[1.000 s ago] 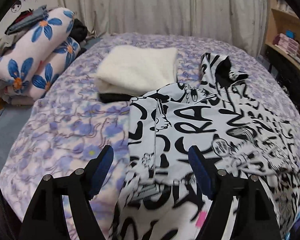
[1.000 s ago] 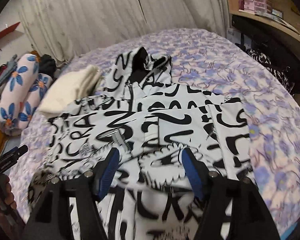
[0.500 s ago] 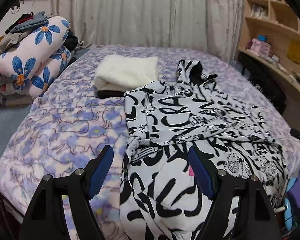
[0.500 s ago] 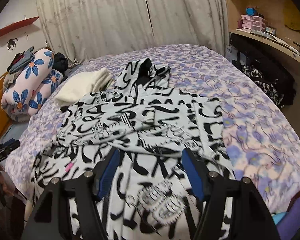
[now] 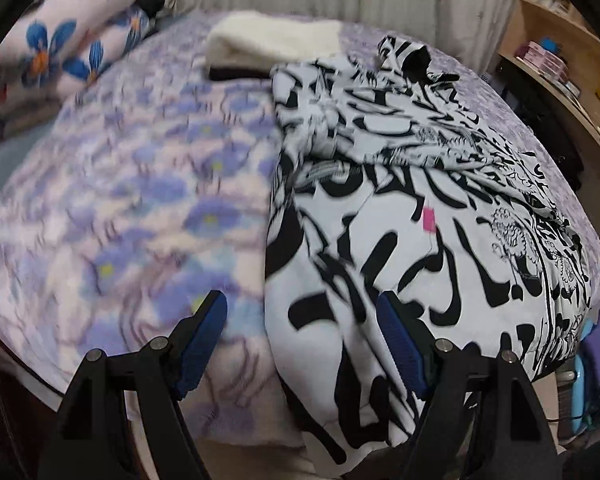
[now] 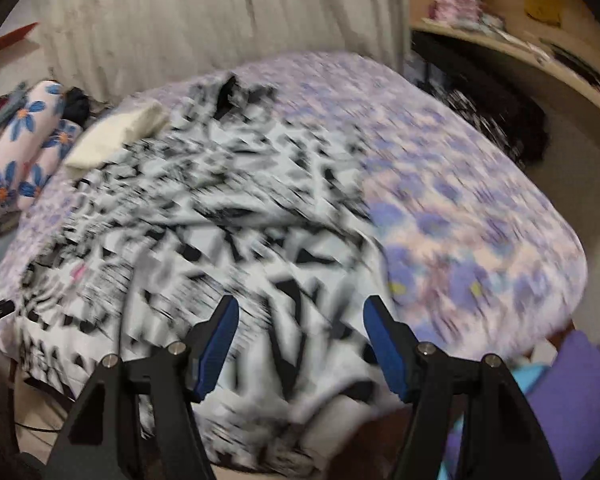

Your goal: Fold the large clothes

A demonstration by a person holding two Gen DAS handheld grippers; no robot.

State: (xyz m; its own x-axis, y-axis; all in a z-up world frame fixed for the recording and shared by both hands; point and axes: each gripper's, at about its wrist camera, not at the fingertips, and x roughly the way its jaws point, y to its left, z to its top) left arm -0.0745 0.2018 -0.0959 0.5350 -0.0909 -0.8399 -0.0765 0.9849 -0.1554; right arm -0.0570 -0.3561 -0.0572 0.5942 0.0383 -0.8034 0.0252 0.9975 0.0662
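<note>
A large white hoodie with black graffiti print (image 5: 400, 200) lies spread on the bed, sleeves folded across its chest, its hem hanging over the near bed edge; it is blurred in the right wrist view (image 6: 220, 220). A small pink tag (image 5: 429, 218) shows on it. My left gripper (image 5: 302, 320) is open and empty, just above the hoodie's lower left edge. My right gripper (image 6: 300, 324) is open and empty, above the hoodie's lower right part near the bed edge.
The bed has a purple flowered cover (image 5: 120, 200). A folded cream garment (image 5: 276, 40) lies behind the hoodie. Rolled flowered quilts (image 5: 60, 40) sit at the far left. Curtains hang behind; wooden shelves (image 6: 520, 52) stand on the right. A purple object (image 6: 572, 392) is beside the bed.
Both grippers have drawn back and dropped toward the near bed edge, still open. The hoodie's hem now fills the lower view. The right view is motion-blurred.
</note>
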